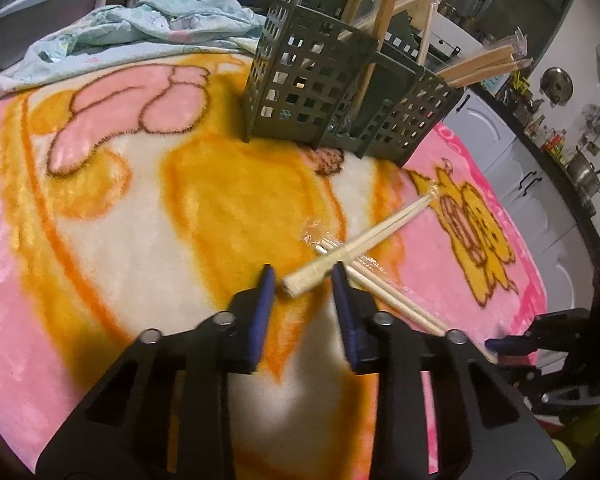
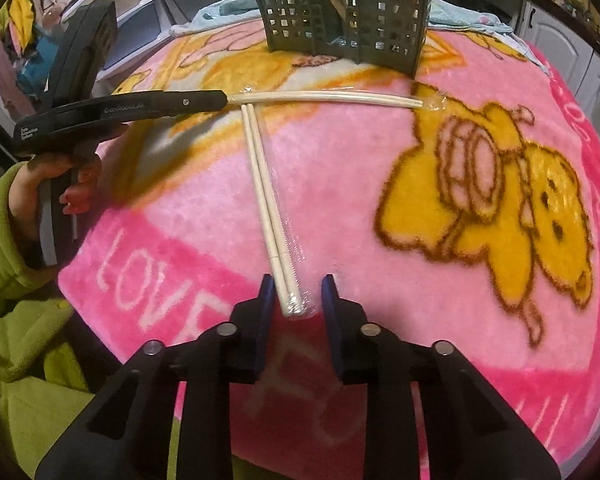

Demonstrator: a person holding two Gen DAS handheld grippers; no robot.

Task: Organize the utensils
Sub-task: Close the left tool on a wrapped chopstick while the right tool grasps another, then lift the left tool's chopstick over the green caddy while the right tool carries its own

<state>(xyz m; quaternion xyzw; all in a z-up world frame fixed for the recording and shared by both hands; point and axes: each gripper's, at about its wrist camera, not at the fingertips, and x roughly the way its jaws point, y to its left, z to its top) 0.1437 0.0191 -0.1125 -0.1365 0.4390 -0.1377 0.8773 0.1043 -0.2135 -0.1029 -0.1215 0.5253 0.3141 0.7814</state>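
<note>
2 wrapped chopstick pairs (image 2: 268, 196), crossed, 1 caddy (image 2: 344, 12)

I see plush blanket (image 2: 340, 200) as work surface: pink, orange and white, yellow cartoon figures, white lettering at near edge. Dark green lattice caddy (image 1: 324, 96) stands upright at far side. Two wrapped chopstick pairs lie crossed mid-blanket: upper pair (image 1: 352, 246) over lower pair (image 2: 268, 200). Crumpled pale blue cloth (image 1: 140, 28) at far edge.
</note>
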